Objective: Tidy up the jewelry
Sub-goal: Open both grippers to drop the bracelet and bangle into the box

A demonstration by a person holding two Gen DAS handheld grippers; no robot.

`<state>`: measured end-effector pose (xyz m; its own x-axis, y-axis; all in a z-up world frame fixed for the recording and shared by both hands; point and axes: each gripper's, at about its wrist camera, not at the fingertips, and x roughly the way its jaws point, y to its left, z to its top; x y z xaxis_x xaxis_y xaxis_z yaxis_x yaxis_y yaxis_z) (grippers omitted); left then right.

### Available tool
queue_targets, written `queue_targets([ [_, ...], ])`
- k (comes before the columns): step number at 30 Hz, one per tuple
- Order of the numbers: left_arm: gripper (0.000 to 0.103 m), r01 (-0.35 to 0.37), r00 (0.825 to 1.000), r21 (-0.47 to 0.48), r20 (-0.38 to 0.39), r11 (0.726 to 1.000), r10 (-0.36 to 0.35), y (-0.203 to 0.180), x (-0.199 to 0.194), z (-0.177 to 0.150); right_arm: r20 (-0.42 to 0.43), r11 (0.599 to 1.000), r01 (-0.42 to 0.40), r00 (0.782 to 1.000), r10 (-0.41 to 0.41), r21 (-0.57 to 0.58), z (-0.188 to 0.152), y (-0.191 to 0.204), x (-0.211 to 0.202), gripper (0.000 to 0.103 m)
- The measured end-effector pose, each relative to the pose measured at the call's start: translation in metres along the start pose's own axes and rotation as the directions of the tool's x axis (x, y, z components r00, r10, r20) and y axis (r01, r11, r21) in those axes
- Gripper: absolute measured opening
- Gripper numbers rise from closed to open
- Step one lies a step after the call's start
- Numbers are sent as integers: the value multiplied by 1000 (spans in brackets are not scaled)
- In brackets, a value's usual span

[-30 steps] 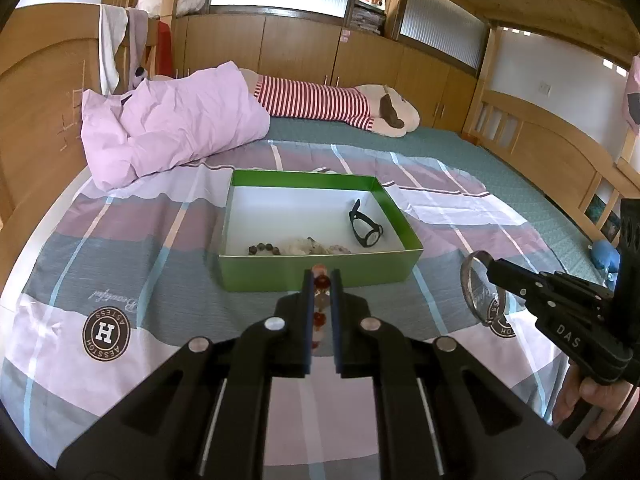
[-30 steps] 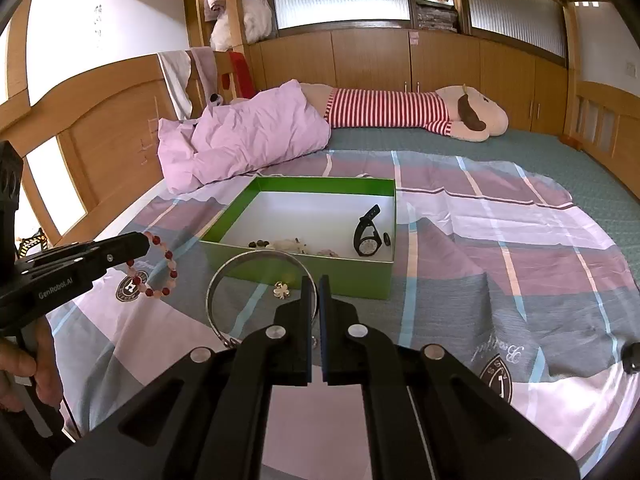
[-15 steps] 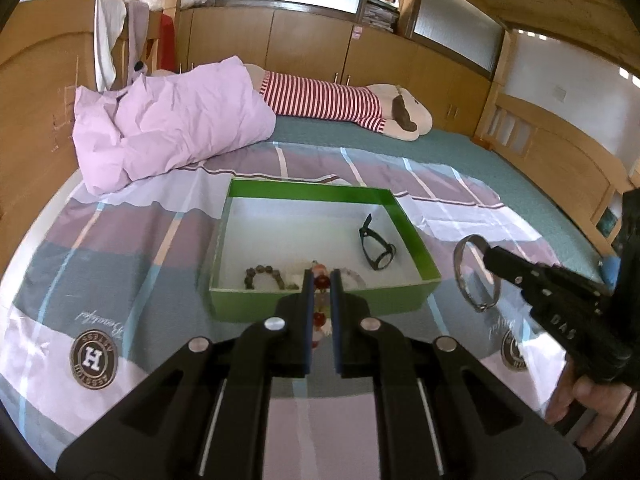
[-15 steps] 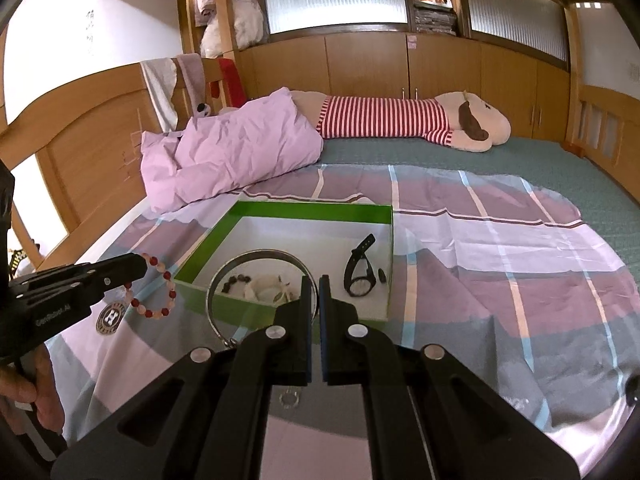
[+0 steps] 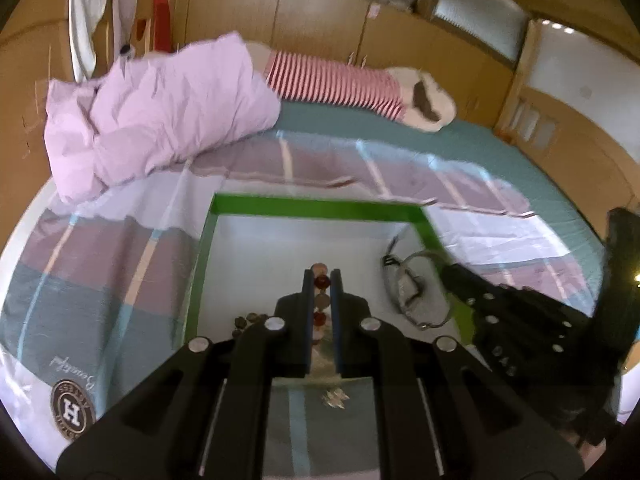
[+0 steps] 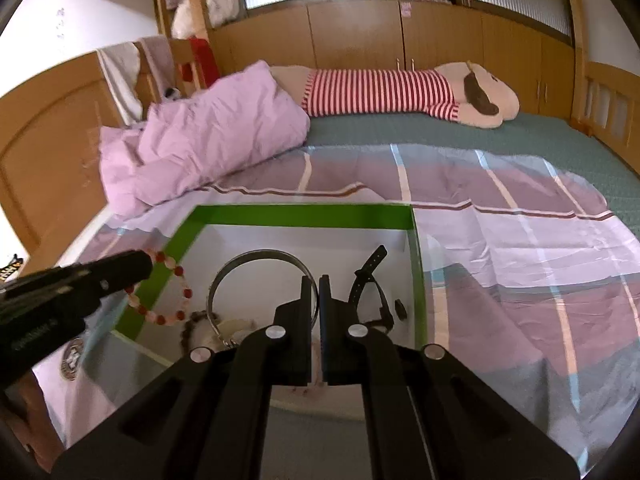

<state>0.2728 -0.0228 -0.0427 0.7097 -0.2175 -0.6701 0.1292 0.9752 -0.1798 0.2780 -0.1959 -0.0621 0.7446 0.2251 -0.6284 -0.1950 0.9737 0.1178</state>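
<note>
A green box [image 5: 320,209] with a white inside lies on the bed; it also shows in the right wrist view [image 6: 304,213]. My left gripper [image 5: 321,276] is shut on a red and pink bead bracelet [image 6: 160,307] and holds it over the box's left part. My right gripper [image 6: 315,280] is shut on a silver bangle [image 6: 260,258], held over the box; the bangle also shows in the left wrist view [image 5: 420,322]. A black watch [image 6: 370,292], a dark bead bracelet [image 5: 246,320] and pale pieces lie in the box.
A pink duvet [image 6: 208,136] and a striped plush toy [image 6: 400,92] lie at the bed's far end. Wooden bed rails [image 6: 52,136] and cupboards stand around. A checked sheet [image 6: 520,248] covers the bed around the box.
Both grippers have moved forward and over the green box, carrying the bead bracelet and the bangle with them. The box looks larger and nearer.
</note>
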Motion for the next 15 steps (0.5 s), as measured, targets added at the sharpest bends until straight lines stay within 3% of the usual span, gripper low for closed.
queue_targets([
  [6, 9, -14, 999, -9, -47, 1000, 14, 13, 45, -5, -28, 1000, 16, 999, -16, 3, -5, -6, 21, 7],
  [7, 20, -14, 999, -9, -33, 1000, 14, 13, 45, -5, -28, 1000, 15, 999, -15, 2, -4, -7, 19, 16],
  [8, 44, -12, 1000, -14, -23, 1000, 11, 14, 41, -5, -11, 1000, 11, 1000, -11, 6, -1, -8, 13, 31],
  [10, 56, -5, 1000, -30, 24, 1000, 6, 16, 22, 2, 46, 1000, 2, 999, -3, 25, 6, -11, -5, 54],
  [12, 58, 24, 998, -41, 62, 999, -21, 16, -1, 10, 128, 999, -13, 992, 7, 46, 17, -14, -33, 54],
  [15, 73, 31, 984, -17, 177, 999, -28, 13, -63, 11, 225, 998, -46, 974, 35, 44, 28, -13, -82, 54],
])
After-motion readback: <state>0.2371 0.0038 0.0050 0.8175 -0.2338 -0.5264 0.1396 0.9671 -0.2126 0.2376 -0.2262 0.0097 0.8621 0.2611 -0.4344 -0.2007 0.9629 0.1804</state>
